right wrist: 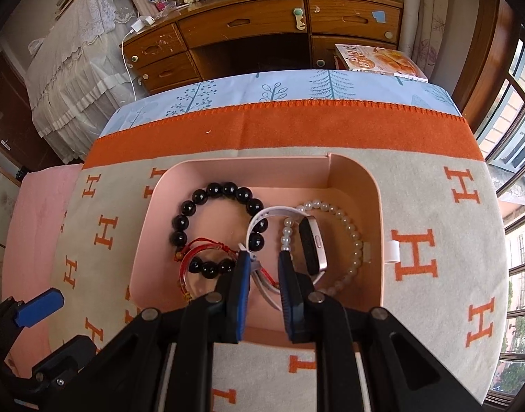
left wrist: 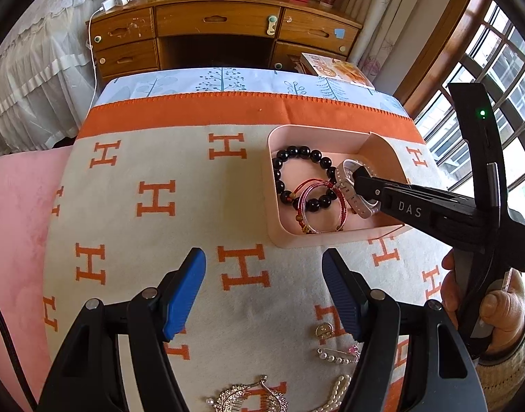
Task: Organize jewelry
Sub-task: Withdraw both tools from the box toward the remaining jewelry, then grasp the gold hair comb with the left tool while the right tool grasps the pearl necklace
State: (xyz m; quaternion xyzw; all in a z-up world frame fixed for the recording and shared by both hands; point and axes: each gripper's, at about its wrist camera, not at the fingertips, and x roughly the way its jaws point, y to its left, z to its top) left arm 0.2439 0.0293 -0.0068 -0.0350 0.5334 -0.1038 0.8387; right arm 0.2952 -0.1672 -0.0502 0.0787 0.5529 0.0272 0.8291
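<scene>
A: What surface is seen, and what room?

B: A cream blanket with orange H letters and an orange border (right wrist: pixel 331 130) is spread over a pale blue tree-print cloth (right wrist: pixel 228 92); behind it a wooden desk with drawers (left wrist: pixel 211 31) is seen, lace-covered furniture at the left and a barred window (left wrist: pixel 496 79) at the right.

A: What is held in the container?

B: A pink rounded-corner plastic tray (right wrist: pixel 381 206) rests on the blanket; in it a black round-bead bracelet (right wrist: pixel 221 190), a red cord bracelet (right wrist: pixel 200 245), a pearl-bead bracelet (right wrist: pixel 348 223) and a white-strapped watch with a dark face (right wrist: pixel 312 243) are laid, overlapping.

A: And the tongs?

B: The right gripper (right wrist: pixel 264 267) is lowered into the tray, its blue pads narrowed about the watch's white strap; whether the strap is truly pinched cannot be told; the left gripper (left wrist: pixel 264 267) is held wide above the blanket with nothing between its pads; near it a gold brooch (left wrist: pixel 323 329), a pearl pin (left wrist: pixel 336 355), a rhinestone hair comb (left wrist: pixel 248 400) and a pearl strand (left wrist: pixel 336 393) are left on the blanket.
</scene>
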